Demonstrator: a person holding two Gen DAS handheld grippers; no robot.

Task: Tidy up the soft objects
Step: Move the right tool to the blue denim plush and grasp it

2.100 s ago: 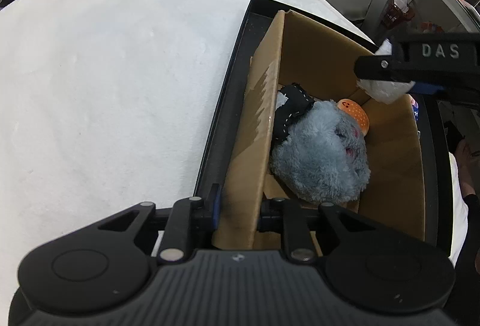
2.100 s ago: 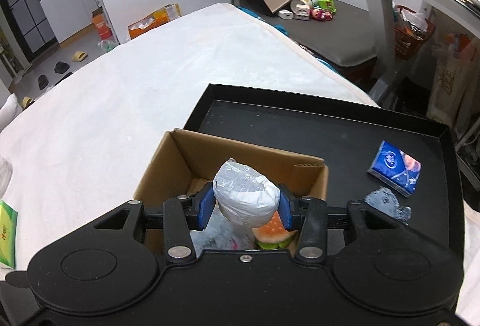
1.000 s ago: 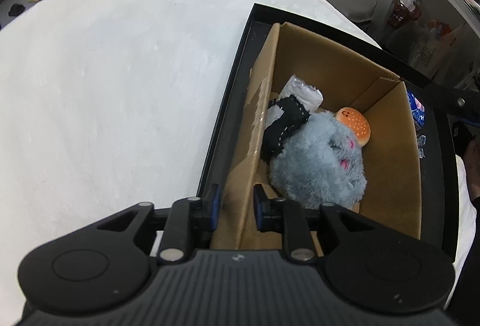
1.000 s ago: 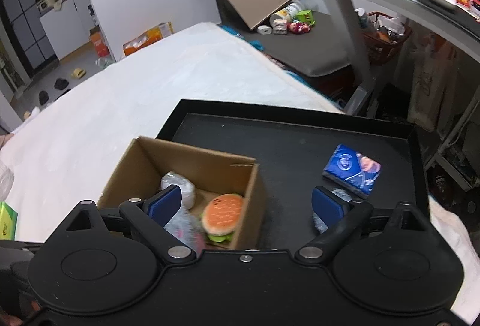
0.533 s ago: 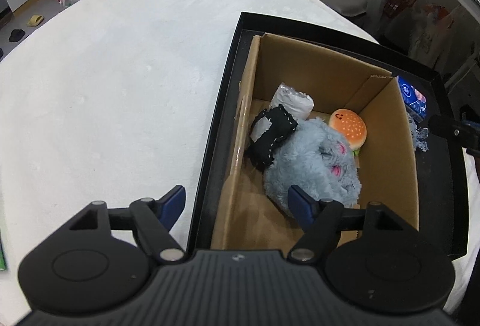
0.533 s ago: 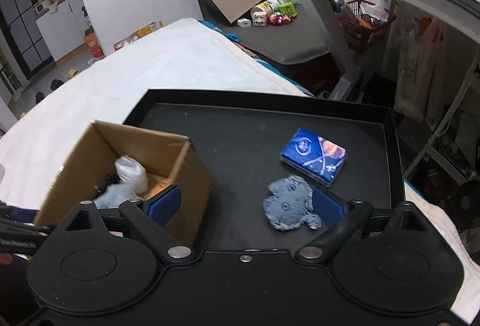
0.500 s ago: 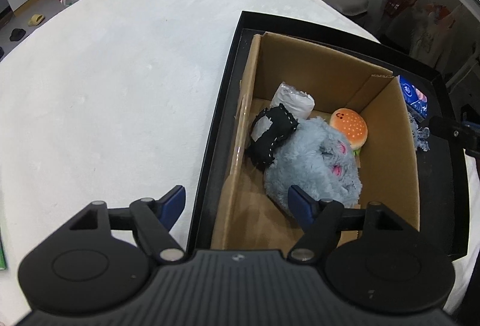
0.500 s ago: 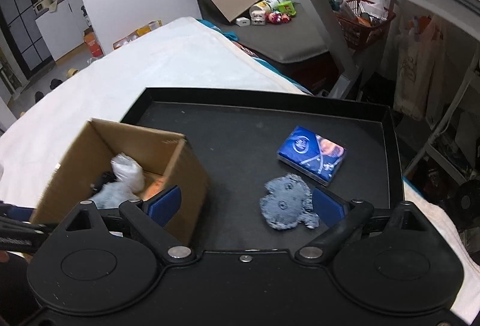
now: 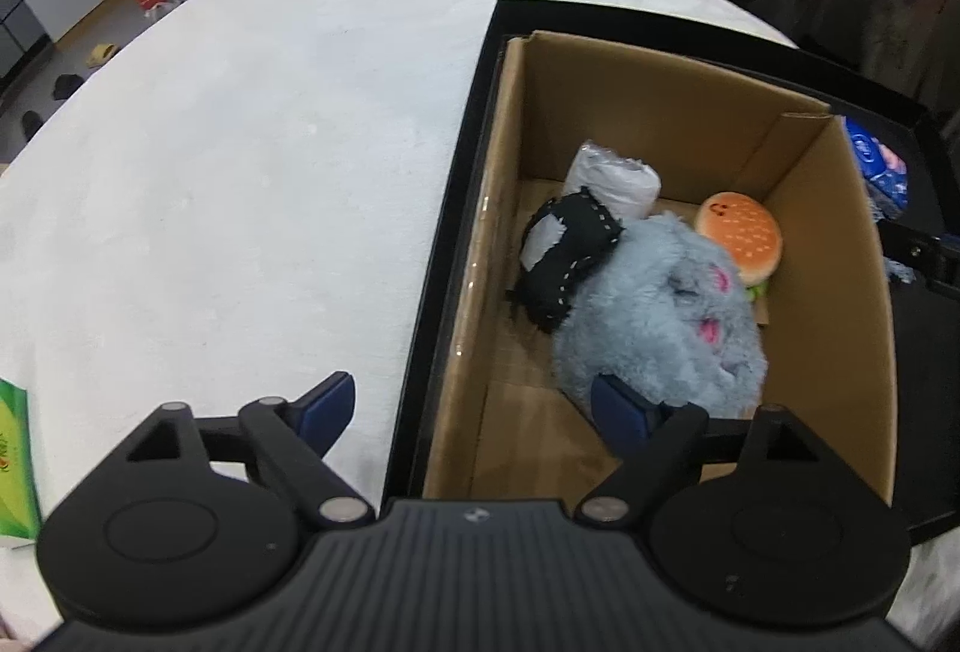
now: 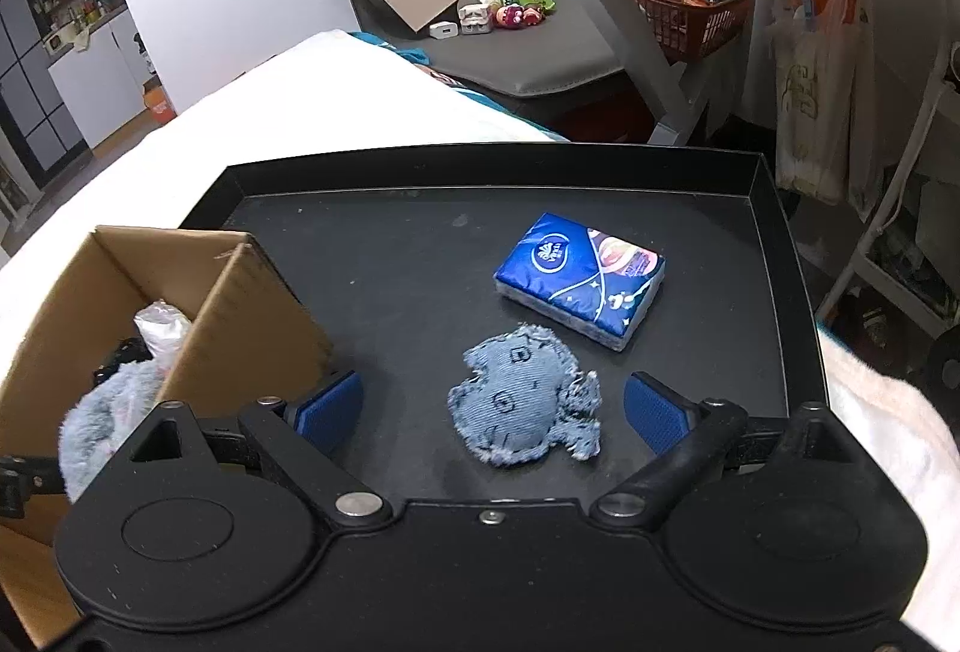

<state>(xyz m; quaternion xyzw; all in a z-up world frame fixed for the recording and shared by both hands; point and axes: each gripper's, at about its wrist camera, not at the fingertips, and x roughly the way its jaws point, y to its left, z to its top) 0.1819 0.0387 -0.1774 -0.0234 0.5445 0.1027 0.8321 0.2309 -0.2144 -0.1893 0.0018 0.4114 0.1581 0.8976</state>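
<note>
Left wrist view looks steeply down over the left gripper [image 9: 471, 409], whose blue-padded jaws have just been opening and now stand wide apart, straddling the near left wall of the cardboard box [image 9: 672, 111] without pressing on it; one pad hangs over the white cloth [image 9: 240, 172] outside the tray, the other inside the box just beside the grey plush toy [image 9: 660, 328]. Within the box, from left to right, lie a black stitched pouch [image 9: 570, 256], a white wrapped bundle [image 9: 612, 178] against the far wall, the grey plush and a burger toy [image 9: 741, 232] by the right wall. The box sits along the left edge of the black tray [image 10: 390, 286]. Right wrist view shows the right gripper [image 10: 492, 409] pitched downward over the tray's near middle, jaws spread wide with nothing pinched; the denim fabric toy [image 10: 522, 400] lies flat on the tray between the pads, touching neither. Beyond it, toward the tray's right side, rests a blue tissue pack [image 10: 579, 280], close to the denim piece but apart from it.
</note>
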